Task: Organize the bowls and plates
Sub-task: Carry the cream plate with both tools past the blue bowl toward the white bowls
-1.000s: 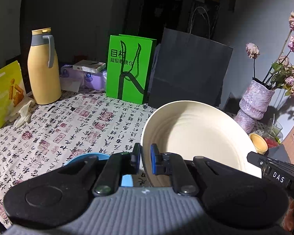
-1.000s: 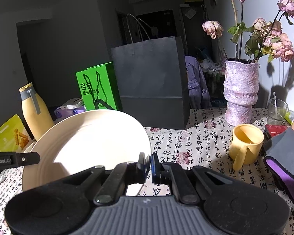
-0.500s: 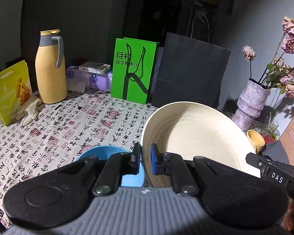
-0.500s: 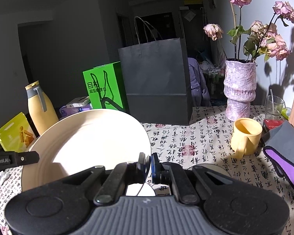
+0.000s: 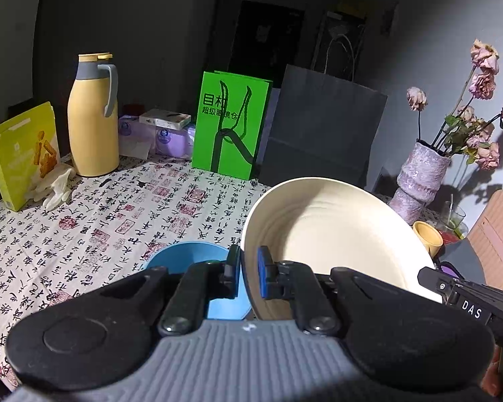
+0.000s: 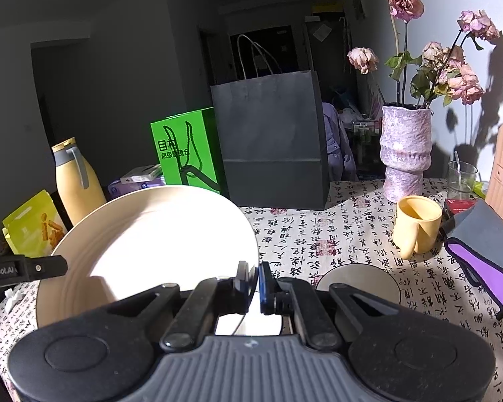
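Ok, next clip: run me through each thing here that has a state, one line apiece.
cream plate: lifted off the table, tilted, gripped by its rim on two sides
left gripper: shut on the plate rim
right gripper: shut on the opposite rim
blue bowl: upright on the tablecloth, looks empty
yellow mug: upright
yellow jug: upright, lid on
black paper bag: standing
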`<control>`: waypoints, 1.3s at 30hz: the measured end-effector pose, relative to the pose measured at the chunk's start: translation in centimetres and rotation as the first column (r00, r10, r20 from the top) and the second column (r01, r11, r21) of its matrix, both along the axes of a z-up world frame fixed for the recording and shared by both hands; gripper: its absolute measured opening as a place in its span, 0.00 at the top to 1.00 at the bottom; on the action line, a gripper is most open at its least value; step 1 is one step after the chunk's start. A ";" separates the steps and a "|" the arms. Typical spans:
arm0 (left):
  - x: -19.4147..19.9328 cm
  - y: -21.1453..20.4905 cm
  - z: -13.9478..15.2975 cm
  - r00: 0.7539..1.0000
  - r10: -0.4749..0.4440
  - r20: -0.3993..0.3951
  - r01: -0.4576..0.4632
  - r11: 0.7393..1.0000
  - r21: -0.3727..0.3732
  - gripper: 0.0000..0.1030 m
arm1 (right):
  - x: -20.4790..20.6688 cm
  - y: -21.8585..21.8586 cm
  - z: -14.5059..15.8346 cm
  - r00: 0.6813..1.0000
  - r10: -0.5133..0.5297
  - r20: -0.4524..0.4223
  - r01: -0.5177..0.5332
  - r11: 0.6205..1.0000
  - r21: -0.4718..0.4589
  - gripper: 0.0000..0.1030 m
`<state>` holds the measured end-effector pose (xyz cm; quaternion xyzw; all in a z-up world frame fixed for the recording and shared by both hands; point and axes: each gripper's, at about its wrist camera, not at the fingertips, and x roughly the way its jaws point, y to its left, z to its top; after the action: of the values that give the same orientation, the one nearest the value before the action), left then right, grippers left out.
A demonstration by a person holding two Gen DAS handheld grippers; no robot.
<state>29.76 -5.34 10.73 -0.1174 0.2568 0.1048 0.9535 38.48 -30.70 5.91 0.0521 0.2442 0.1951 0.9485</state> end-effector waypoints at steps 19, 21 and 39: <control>-4.6 1.6 -0.3 1.000 -0.016 0.022 0.017 1.000 -0.017 0.90 | -5.4 1.3 0.0 1.000 -0.016 0.017 0.016 1.000 -0.004 0.94; -5.0 1.8 -0.4 1.000 -0.017 0.022 0.018 1.000 -0.022 0.90 | -5.7 1.3 0.0 1.000 -0.018 0.016 0.018 1.000 -0.004 0.94; -7.7 2.8 -2.0 0.999 -0.040 0.034 0.043 0.996 -0.082 0.90 | -8.4 1.3 -1.5 0.999 -0.032 -0.004 0.032 0.999 -0.014 0.94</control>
<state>22.09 -2.57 8.73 -0.1532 0.2482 0.0723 0.9538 30.04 -29.36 4.41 0.0500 0.2465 0.1781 0.9513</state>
